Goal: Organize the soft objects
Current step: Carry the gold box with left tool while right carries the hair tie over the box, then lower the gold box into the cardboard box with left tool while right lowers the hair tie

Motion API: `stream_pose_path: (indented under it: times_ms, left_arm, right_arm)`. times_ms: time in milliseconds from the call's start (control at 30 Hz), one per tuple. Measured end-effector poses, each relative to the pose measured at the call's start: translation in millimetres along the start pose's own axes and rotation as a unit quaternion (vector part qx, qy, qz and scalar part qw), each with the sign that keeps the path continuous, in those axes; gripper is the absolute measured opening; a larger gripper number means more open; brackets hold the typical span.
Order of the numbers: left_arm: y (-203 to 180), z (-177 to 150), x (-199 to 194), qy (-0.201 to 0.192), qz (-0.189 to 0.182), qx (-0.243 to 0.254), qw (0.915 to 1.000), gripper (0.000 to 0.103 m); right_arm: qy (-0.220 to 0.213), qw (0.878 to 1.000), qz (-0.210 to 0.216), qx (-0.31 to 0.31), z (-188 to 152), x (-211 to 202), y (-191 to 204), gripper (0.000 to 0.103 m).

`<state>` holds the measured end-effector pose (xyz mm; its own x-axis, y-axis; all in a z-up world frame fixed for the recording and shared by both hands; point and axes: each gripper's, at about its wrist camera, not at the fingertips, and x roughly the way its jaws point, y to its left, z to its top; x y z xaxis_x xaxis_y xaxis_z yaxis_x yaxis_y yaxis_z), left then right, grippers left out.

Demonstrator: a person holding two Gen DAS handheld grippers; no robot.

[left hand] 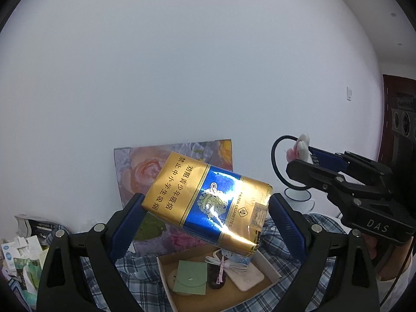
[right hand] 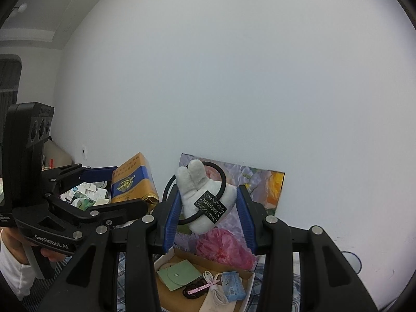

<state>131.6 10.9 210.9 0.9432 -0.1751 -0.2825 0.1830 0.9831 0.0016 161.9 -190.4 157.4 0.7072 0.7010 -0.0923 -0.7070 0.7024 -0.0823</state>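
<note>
Left wrist view: the left gripper (left hand: 208, 210) clamps a gold and blue cigarette pack (left hand: 208, 202) reading "FILTER CIGARETTES", raised above the cardboard tray (left hand: 270, 267).

Right wrist view: the right gripper (right hand: 209, 208), held level, squeezes a white plush bunny hair tie (right hand: 205, 195); its black tag is unreadable.

Gold-and-blue cigarette pack (left hand: 208, 202), white plush rabbit (right hand: 205, 197), blue-plaid cloth (left hand: 140, 267), green pouch (left hand: 191, 278).

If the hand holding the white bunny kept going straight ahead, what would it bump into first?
Probably the flowery picture leaning on the white wall. The right gripper, shut on the bunny hair tie, points at it; depth is unclear.
</note>
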Motion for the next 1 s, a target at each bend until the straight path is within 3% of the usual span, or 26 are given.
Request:
stream_pose_path:
  times_ms: [433,1000]
  left_arm:
    - [20.4,-39.0,57.8,0.061,-0.008,-0.032,0.9976,0.096]
    - [15.8,-73.9,101.2,0.119,0.005,-0.017,0.9927,0.096]
  right_arm:
    - [0.054,0.998,0.007,0.026,-37.3,41.7,-18.7,0.041]
    - [0.118,0.992,0.012,0.041,-76.7,94.0,-28.2,0.041]
